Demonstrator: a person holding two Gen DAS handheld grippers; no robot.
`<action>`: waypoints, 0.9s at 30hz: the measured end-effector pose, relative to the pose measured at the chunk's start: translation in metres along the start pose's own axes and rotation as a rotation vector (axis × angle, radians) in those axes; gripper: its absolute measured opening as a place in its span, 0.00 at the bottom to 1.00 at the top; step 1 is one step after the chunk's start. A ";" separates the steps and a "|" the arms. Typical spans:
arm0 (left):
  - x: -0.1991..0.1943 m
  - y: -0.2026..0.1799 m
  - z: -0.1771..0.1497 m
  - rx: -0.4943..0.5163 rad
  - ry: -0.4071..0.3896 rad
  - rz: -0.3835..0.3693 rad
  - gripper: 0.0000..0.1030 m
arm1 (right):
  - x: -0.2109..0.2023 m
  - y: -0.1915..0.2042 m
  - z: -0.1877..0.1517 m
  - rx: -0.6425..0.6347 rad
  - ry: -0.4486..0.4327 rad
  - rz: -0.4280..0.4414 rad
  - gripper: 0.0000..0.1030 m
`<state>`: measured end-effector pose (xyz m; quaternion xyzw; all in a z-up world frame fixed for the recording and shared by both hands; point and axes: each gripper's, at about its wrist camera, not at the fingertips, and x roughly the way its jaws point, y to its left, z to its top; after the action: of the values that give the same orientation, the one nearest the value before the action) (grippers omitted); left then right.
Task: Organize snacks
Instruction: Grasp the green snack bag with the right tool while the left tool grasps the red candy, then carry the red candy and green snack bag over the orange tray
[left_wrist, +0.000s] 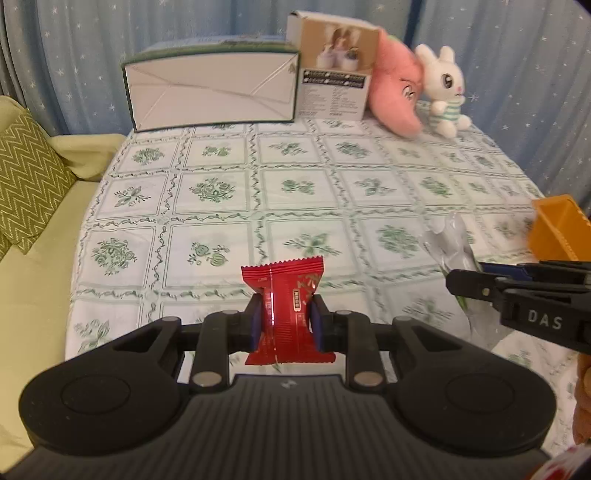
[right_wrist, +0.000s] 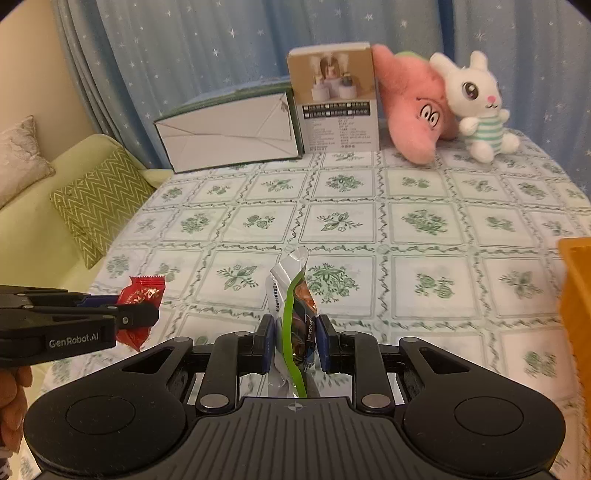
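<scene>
Left wrist view: the left gripper (left_wrist: 284, 325) pinches a red snack packet (left_wrist: 286, 314) between its two blue pads, the packet standing upright and lifted off the tablecloth (left_wrist: 221, 206). At about three o'clock the right gripper (left_wrist: 458, 282) reaches in from the edge, carrying a pale, shiny packet (left_wrist: 452, 243) that is blurred here. Just beyond it, at two to three o'clock, sits the corner of an orange bin (left_wrist: 554, 232). Toward twelve o'clock, at the far side of the table, stand a long white box (left_wrist: 210, 90), a smaller printed box (left_wrist: 332, 85), a pink plush toy (left_wrist: 399, 92) and a white rabbit toy (left_wrist: 445, 92).

Right wrist view: the right gripper (right_wrist: 295, 343) is pressed together on a green and silver snack packet (right_wrist: 293, 306), held edge-on and raised above the cloth. At nine o'clock the left gripper (right_wrist: 138, 315) shows from the side with the red packet (right_wrist: 142, 295) in its tips. The orange bin (right_wrist: 576, 295) fills the edge at three o'clock, near the right gripper; its inside is not visible.

As a judgement, both snacks are picked up and neither is put away. No loose snacks show on the cloth. What is left seems to be carrying both packets to the orange bin, the likely place for them, and releasing them there. Whether it already holds snacks cannot be told.
</scene>
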<state>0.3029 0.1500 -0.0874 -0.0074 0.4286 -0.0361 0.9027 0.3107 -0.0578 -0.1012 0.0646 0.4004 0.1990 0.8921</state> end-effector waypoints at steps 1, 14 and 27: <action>-0.009 -0.005 -0.001 0.006 -0.006 0.006 0.23 | -0.008 0.000 -0.001 0.001 -0.002 0.003 0.23; -0.112 -0.054 -0.023 -0.020 -0.085 0.028 0.23 | -0.117 0.007 -0.020 0.004 -0.054 0.005 0.23; -0.167 -0.092 -0.067 -0.111 -0.126 0.038 0.23 | -0.182 0.002 -0.048 -0.005 -0.083 0.003 0.23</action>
<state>0.1409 0.0709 0.0035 -0.0514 0.3723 0.0056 0.9267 0.1652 -0.1326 -0.0072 0.0713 0.3627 0.1985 0.9077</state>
